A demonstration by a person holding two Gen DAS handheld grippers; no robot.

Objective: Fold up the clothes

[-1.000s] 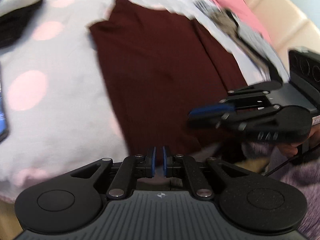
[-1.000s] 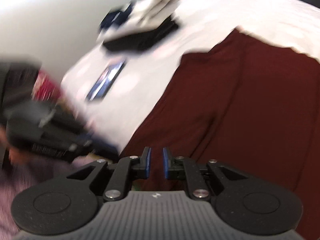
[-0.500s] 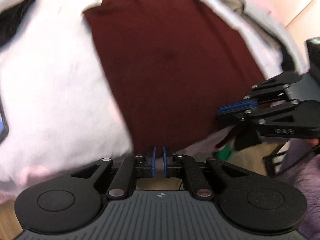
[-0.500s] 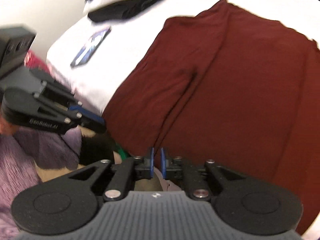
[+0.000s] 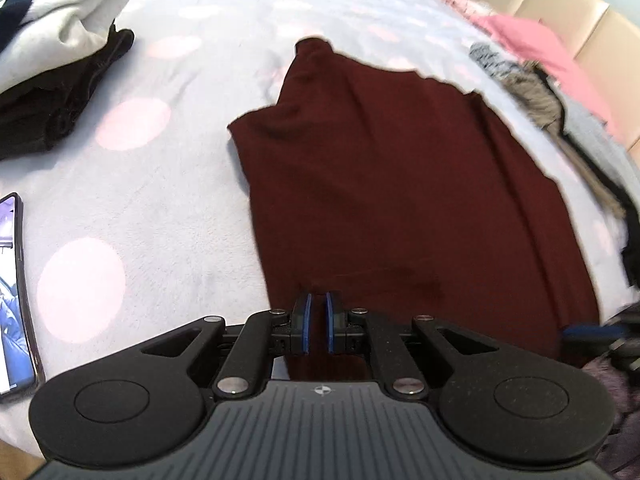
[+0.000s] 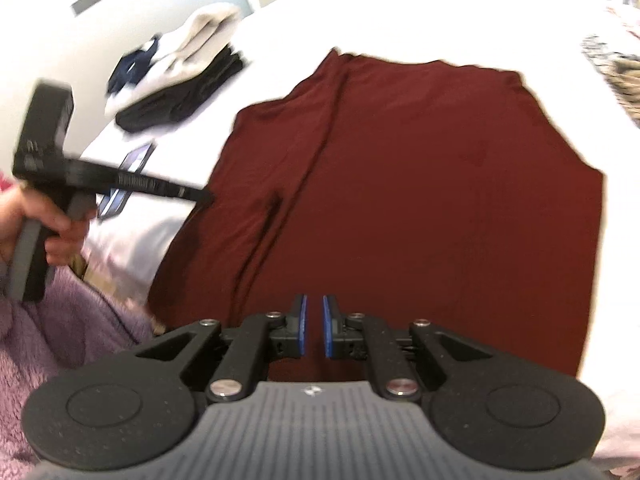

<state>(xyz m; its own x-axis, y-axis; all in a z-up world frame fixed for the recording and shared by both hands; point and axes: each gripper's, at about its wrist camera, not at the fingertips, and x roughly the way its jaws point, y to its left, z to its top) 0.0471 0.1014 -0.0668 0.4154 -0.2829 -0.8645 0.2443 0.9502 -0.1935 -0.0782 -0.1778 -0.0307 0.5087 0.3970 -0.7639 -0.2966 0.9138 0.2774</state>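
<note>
A dark maroon garment (image 5: 400, 200) lies spread flat on the white bed sheet with pink dots (image 5: 140, 200). My left gripper (image 5: 316, 322) hovers over the garment's near hem, jaws shut, with no cloth visibly pinched between the blue pads. In the right wrist view the same garment (image 6: 440, 200) fills the middle, a long crease running down its left side. My right gripper (image 6: 312, 326) is also over the near hem, shut, with nothing seen between its pads. The left gripper (image 6: 200, 196) shows there at the left, held by a hand (image 6: 60, 224). The right gripper (image 5: 592, 332) is a blur at the left view's right edge.
A stack of folded cream and black clothes (image 5: 60, 60) (image 6: 180, 80) sits at the far left of the bed. A phone (image 5: 12, 288) (image 6: 128, 172) lies left of the garment. Loose pink and grey clothes (image 5: 532, 64) pile up on the right by a beige headboard (image 5: 560, 4). A purple fleece sleeve (image 6: 60, 340) is near.
Both grippers have swung along the garment's near edge and apart; the right one slid to the left view's lower right corner. Jaws look the same throughout.
</note>
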